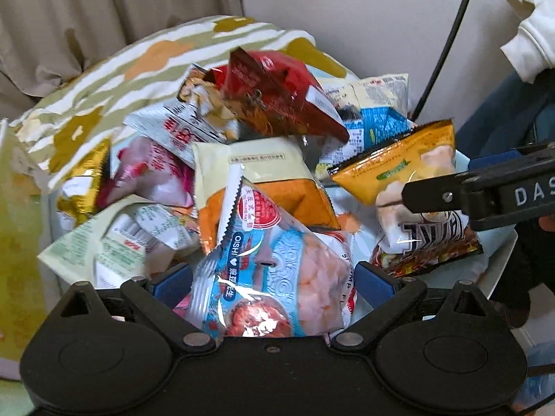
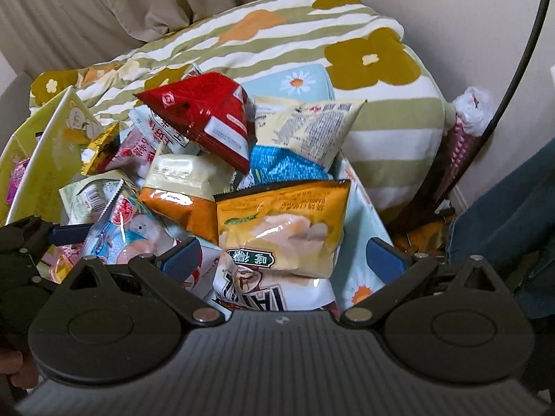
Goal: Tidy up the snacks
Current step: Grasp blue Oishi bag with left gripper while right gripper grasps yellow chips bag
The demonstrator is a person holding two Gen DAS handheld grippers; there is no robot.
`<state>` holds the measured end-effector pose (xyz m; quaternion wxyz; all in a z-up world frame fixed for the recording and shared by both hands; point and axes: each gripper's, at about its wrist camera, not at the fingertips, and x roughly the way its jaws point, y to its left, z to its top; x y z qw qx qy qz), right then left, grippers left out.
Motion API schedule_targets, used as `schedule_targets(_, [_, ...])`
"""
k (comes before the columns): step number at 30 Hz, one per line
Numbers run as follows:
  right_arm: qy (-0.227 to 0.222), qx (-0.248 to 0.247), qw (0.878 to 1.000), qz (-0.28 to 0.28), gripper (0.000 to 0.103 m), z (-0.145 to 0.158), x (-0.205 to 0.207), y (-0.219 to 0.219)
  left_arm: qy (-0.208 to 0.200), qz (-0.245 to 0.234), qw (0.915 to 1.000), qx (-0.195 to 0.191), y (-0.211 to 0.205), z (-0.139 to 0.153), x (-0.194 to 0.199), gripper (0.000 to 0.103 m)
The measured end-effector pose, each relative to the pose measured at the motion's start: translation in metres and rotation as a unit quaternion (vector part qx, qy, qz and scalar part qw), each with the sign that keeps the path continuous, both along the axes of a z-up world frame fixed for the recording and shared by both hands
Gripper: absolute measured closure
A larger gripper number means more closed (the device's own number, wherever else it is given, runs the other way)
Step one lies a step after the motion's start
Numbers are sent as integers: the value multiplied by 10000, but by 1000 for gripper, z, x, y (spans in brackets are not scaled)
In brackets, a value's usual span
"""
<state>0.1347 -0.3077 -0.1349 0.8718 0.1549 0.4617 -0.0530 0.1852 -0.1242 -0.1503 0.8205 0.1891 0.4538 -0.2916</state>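
Note:
A heap of snack bags lies on a light blue daisy-print surface (image 2: 360, 215). My left gripper (image 1: 274, 277) is open, and a blue and pink Oishi shrimp bag (image 1: 277, 263) stands upright between its blue pads, filling the gap. My right gripper (image 2: 282, 260) is open over a yellow bag (image 2: 281, 222) and a black-and-white bag (image 2: 263, 291). In the left wrist view my right gripper (image 1: 440, 180) reaches in from the right above the yellow bag (image 1: 399, 163). A red bag (image 2: 201, 111) tops the heap.
A striped flower-print pillow (image 2: 312, 34) lies behind the heap, with a beige curtain (image 2: 104, 3) beyond. A yellow-green carton (image 2: 45, 159) stands at the left. A person's jeans (image 2: 510, 215) and a black cable (image 2: 520, 48) are at the right.

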Motion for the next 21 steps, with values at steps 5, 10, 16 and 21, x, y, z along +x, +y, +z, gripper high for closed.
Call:
schedule_targets(5, [59,-37,10000,-13,0,-10,5,4,327,-142,9993,-85,-2,-12,7,10])
schedule_targets(10, [116,-75,9999,-75,0,-18,9,6,439,-146,9988,-154,-1,-16,9,24])
schedule_targets(16, [181,-143,9997,-70,0,-24,12,9,546,-59,9982,-255,1,-14,13,32])
schedule_targets(21, [195,-122,9997,-101,0,-27,13,8,547,19,9981,-300,4,-7,10,33])
